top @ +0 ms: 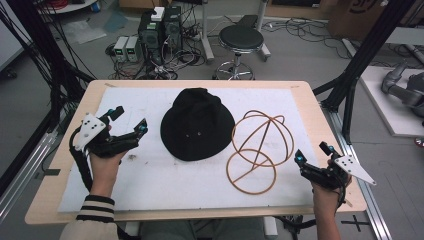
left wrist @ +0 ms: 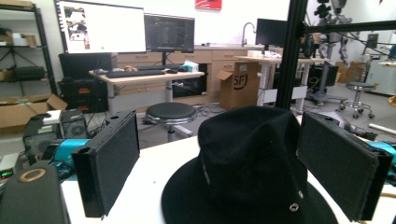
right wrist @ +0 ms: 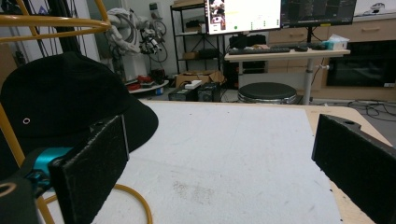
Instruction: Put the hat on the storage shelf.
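Both hand-held grippers wide, empty: left [top: 131, 120] w/ black felt brimmed hat [top: 197, 125] ahead; pinch brim imo, right [top: 312, 154] steadies yellow wire dome stand [top: 260, 150].

One black hat [top: 197, 125], one wire frame [top: 260, 150].

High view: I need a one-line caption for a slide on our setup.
Black hat and wire stand on a white mat, flanked by the open left gripper and right gripper.
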